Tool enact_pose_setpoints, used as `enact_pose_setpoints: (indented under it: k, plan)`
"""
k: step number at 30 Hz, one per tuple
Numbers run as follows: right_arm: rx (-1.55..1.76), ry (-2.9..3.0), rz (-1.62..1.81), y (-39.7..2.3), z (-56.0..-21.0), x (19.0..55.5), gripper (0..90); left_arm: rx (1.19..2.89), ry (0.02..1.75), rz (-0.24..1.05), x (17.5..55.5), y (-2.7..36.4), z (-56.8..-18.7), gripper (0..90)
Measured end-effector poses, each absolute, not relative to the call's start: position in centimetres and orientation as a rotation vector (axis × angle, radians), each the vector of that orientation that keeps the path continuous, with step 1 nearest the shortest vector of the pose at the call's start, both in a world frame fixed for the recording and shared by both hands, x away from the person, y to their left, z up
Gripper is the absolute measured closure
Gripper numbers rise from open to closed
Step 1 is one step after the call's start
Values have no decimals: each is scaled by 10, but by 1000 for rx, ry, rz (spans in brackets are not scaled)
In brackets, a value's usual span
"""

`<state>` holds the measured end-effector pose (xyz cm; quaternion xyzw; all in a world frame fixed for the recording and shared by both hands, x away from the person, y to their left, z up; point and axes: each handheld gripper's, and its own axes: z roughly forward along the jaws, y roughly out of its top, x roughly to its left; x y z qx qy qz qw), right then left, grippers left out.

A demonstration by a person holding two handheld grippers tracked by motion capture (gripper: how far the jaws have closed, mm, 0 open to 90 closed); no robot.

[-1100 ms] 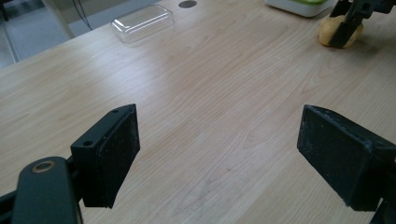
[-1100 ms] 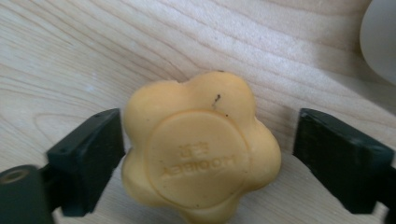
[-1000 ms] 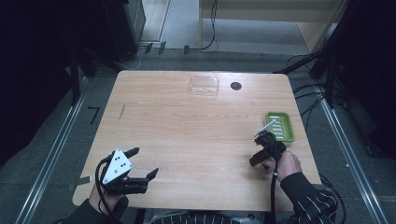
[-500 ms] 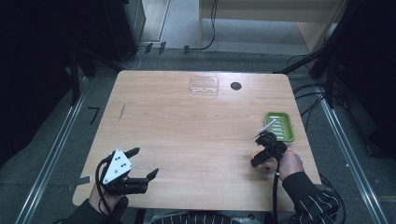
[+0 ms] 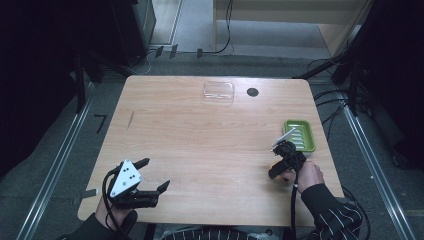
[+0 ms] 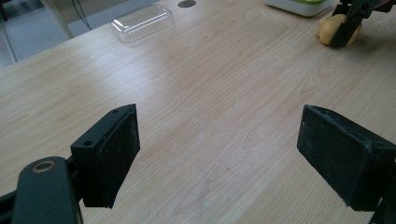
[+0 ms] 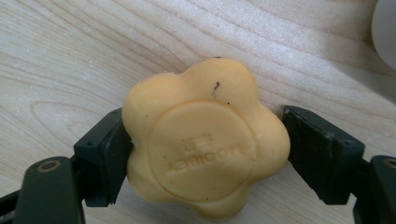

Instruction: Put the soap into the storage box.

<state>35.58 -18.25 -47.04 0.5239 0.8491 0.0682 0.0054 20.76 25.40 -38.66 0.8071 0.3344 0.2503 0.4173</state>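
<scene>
A yellow flower-shaped soap (image 7: pixel 205 140) lies on the wooden table (image 5: pixel 200 145), and my right gripper (image 7: pixel 205 156) is shut on it, one black jaw pressed against each side. From above, the right gripper (image 5: pixel 281 164) points down at the table just in front of a green soap dish (image 5: pixel 299 135). The left gripper view catches the soap (image 6: pixel 329 29) far off under that gripper. My left gripper (image 5: pixel 157 173) hovers near the table's front left corner. It (image 6: pixel 217 154) is open wide with only bare wood between its jaws.
A clear plastic lid (image 5: pixel 218 91) lies at the back middle of the table, with a small black disc (image 5: pixel 252 92) to its right. The green dish sits close to the right edge. A pale rounded edge (image 7: pixel 385 28) shows beside the soap.
The right gripper has shifted only slightly over the soap. The left gripper has stayed in place.
</scene>
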Motion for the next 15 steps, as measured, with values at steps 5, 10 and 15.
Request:
enact_pose_setpoints:
  k: [5,10,15]
  plan:
    - [1604,2671,197,-180,-470,355,244,2028,838,626,208,254,-386,136]
    - [1562,2674,172,-177,-470,352,278,2023,839,629,207,254,-387,136]
    - [1539,2683,183,-178,-470,352,279,2023,838,628,207,254,-387,136]
